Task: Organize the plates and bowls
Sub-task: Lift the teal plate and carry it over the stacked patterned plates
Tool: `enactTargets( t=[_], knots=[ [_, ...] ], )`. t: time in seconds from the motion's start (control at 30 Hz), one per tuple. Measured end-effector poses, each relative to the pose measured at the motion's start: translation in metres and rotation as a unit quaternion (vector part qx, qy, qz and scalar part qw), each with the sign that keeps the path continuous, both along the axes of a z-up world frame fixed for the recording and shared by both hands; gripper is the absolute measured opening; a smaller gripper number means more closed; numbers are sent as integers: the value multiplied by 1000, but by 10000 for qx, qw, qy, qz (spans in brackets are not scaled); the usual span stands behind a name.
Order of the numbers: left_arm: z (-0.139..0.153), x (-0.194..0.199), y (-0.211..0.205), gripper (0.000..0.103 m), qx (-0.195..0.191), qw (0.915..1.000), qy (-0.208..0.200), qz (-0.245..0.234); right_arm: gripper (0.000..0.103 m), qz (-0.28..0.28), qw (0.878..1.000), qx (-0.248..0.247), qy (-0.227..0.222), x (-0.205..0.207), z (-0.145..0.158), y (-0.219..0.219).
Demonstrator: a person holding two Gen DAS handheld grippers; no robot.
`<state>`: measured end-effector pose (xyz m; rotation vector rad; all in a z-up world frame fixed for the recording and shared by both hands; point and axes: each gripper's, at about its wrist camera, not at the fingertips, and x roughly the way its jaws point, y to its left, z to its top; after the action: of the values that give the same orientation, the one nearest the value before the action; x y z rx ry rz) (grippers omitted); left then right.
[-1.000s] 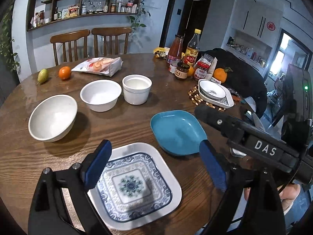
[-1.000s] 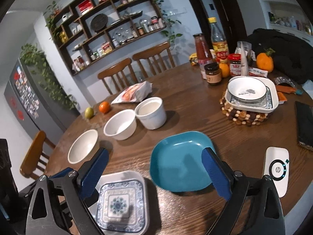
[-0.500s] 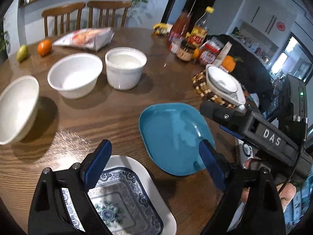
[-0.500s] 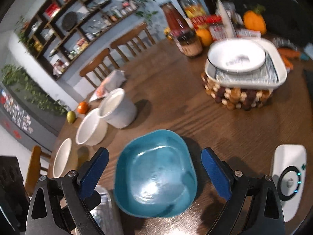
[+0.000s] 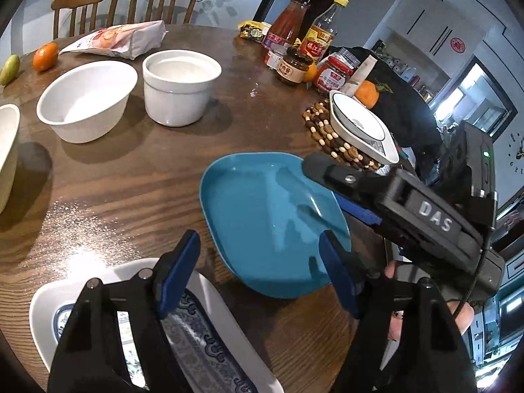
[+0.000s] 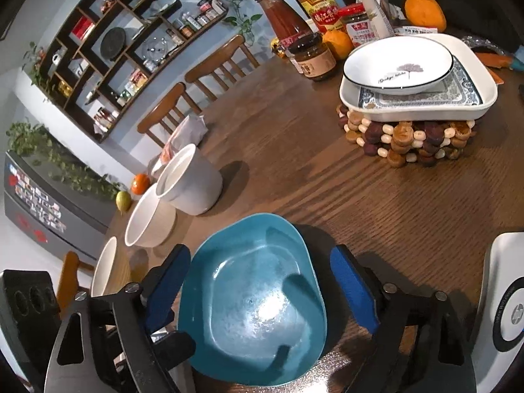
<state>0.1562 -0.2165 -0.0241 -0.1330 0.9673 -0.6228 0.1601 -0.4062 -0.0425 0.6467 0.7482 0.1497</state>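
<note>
Two sets of blue-padded tongs are in play here, both spread apart and gripping nothing. The right tongs (image 6: 262,288) sit low over the teal rounded-square plate (image 6: 252,301), one pad on each side of it, though I can't tell if they actually touch the rim. The left tongs (image 5: 258,262) hang above the round dark wooden worktop (image 5: 137,170), between that teal plate (image 5: 271,219) and a white square dish with a blue floral pattern (image 5: 209,337) at the near edge. Further back there's a white straight-sided ceramic pot (image 5: 180,86), a white round bowl (image 5: 86,98) just beside it, and a cream bowl (image 5: 6,150) at the left. Off to the right, a white oval dish with a black rim (image 6: 398,65) is nested in another blue-patterned white square dish (image 6: 422,98), sitting on a wooden bead trivet (image 6: 409,140).
</note>
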Motion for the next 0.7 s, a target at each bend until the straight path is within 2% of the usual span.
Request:
enactTargets(
  t=[0.07,0.2,0.23,0.3,0.7],
  knots=[
    [-1,0,-2,71,4,10000,-9,-38,78,11,10000,37,26,2,-2,0],
    [-6,2,-5,54,19,10000,62,-59,66,-53,9998,-72,185,5,-6,1],
    [-7,3,-5,48,24,10000,77,-2,66,-86,9997,-98,211,6,-7,0],
    [-10,4,-5,45,47,9999,90,42,66,-128,9996,-107,224,6,-8,-1],
    [-4,-6,-6,44,168,9998,-114,52,66,-110,9991,-405,51,-1,-1,6]
  ],
)
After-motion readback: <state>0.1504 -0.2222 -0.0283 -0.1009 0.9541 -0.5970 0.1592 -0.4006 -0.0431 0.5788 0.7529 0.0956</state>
